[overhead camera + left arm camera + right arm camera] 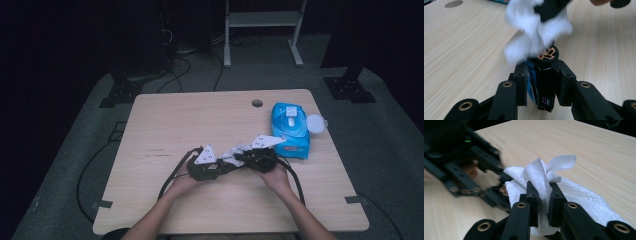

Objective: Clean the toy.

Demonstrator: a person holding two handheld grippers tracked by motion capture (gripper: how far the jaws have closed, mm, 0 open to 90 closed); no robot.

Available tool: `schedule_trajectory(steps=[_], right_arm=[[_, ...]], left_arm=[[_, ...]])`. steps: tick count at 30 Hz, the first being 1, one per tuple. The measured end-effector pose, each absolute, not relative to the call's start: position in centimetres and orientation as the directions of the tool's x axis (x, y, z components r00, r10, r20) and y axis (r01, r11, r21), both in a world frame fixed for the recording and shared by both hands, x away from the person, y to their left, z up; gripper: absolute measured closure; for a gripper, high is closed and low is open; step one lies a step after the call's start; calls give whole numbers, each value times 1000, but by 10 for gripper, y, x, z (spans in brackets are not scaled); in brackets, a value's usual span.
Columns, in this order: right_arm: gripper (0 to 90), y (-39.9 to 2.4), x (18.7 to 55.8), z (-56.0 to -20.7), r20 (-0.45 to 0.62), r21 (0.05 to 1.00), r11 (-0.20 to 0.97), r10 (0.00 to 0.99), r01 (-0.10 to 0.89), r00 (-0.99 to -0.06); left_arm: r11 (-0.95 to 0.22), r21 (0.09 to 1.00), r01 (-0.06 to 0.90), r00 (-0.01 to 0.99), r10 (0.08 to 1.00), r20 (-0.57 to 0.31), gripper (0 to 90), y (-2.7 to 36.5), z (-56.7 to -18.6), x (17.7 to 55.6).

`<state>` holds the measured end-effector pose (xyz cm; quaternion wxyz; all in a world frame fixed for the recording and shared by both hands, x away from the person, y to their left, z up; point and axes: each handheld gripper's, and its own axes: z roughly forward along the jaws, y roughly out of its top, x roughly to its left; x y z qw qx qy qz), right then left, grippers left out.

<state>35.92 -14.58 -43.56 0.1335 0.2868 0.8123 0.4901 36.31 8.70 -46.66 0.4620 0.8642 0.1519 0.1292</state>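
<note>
Left gripper [541,75] clamps a small dark bottle [544,82] over the bench [200,120]. Right gripper [543,197] pinches a white wipe [541,175] against the bottle's top. Blue wipes pack [290,129] sits beside them.

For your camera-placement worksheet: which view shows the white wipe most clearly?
The right gripper view: the white wipe is sharp there, pinched in the right gripper. The left gripper view shows it blurred above a small dark object. The high view shows a pale scrap between the grippers.
</note>
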Motion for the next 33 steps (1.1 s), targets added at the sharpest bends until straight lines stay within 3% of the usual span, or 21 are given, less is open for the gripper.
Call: schedule_trajectory(steps=[6, 16, 23, 33], right_arm=[[810, -133, 356, -434, 39, 873, 381, 568, 305, -822], [811, -162, 364, -435, 35, 870, 352, 653, 345, -756], [810, -134, 357, -436, 37, 875, 375, 580, 307, -814], [810, -179, 369, -434, 47, 866, 334, 685, 371, -727]], left_arm=[[-526, 839, 143, 919, 386, 85, 665, 88, -467, 363], [-526, 838, 145, 919, 385, 83, 666, 89, -466, 363], [-524, 839, 147, 918, 387, 81, 666, 90, -466, 364], [-530, 835, 144, 918, 387, 87, 665, 91, -466, 365]])
